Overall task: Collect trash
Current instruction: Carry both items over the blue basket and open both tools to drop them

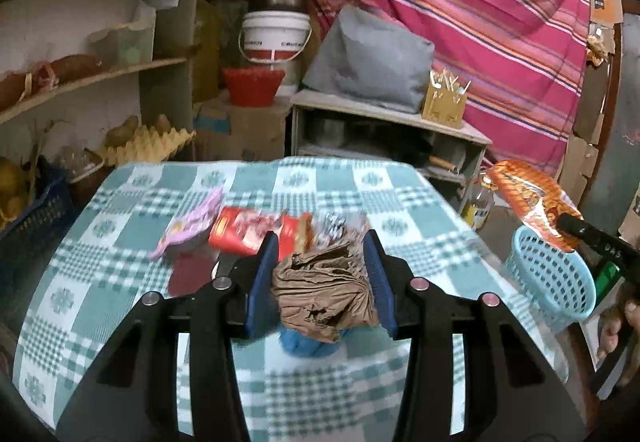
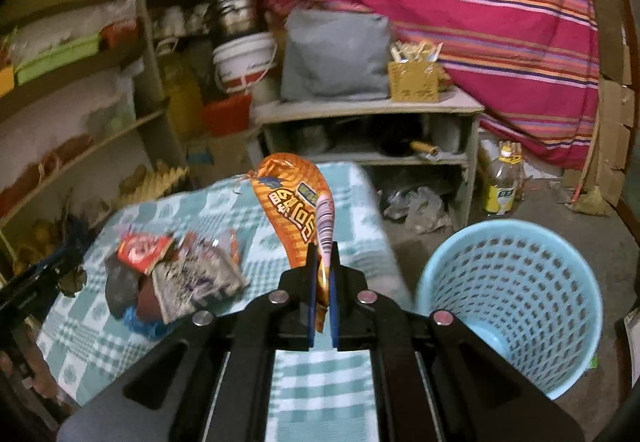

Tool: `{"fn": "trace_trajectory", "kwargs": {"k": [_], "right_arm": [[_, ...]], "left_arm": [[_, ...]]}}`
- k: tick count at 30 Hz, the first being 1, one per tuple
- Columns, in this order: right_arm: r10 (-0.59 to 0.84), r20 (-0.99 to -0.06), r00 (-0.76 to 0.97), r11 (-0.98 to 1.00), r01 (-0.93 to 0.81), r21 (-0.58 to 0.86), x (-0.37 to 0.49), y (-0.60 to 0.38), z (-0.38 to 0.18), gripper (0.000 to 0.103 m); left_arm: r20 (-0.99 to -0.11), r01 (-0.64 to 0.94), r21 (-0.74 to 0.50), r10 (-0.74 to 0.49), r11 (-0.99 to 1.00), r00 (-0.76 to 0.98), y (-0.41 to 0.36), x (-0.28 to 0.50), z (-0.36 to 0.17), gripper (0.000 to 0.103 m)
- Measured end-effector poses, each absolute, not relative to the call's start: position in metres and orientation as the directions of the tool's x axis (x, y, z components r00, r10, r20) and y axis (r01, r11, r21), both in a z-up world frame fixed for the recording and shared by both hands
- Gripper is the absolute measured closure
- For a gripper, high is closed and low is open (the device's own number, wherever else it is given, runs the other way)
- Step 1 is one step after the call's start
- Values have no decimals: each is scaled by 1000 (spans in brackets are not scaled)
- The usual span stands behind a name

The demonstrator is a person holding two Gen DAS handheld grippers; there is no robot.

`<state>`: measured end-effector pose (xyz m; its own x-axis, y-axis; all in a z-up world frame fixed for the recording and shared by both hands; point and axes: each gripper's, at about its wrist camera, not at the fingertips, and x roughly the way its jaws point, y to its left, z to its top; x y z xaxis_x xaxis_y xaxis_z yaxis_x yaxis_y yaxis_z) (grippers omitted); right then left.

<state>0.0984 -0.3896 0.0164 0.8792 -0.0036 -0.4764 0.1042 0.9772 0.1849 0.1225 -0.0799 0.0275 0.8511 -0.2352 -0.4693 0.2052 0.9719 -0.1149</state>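
Note:
My left gripper [image 1: 322,242] is shut on a crumpled brown paper bag [image 1: 320,286] just above the checked tablecloth [image 1: 120,242]. Behind it lie a red wrapper [image 1: 240,234], a pink wrapper [image 1: 188,226] and a silver wrapper [image 1: 340,226]; a blue scrap [image 1: 304,342] lies under the bag. My right gripper [image 2: 323,254] is shut on an orange snack packet [image 2: 292,202] and holds it up over the table's right edge, left of the blue mesh waste basket [image 2: 512,294]. The packet [image 1: 532,202] and basket [image 1: 548,274] also show in the left wrist view.
A trash pile [image 2: 180,270] lies on the table to the left in the right wrist view. A low wooden shelf unit [image 2: 368,110] with a grey cushion [image 2: 336,54] stands behind the table. Cluttered wall shelves [image 1: 80,82] are at left. A bottle [image 2: 502,182] stands on the floor.

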Motion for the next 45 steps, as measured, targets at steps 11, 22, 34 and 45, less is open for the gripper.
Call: {"fn": "trace_trajectory", "kwargs": {"k": [11, 22, 34, 45], "right_arm": [[-155, -431, 889, 933, 275, 230, 70, -491, 28, 98], [-194, -526, 828, 895, 369, 250, 45, -557, -10, 98], [-244, -586, 773, 875, 435, 210, 46, -582, -31, 95], [-265, -621, 738, 873, 457, 171, 58, -590, -45, 48]], "left_arm": [[-435, 262, -124, -290, 957, 852, -149, 135, 46, 60], [-448, 411, -113, -416, 904, 792, -257, 138, 34, 60], [-513, 535, -150, -528, 831, 677, -357, 142, -4, 59], [-541, 567, -126, -536, 814, 648, -397, 151, -17, 59]]}}
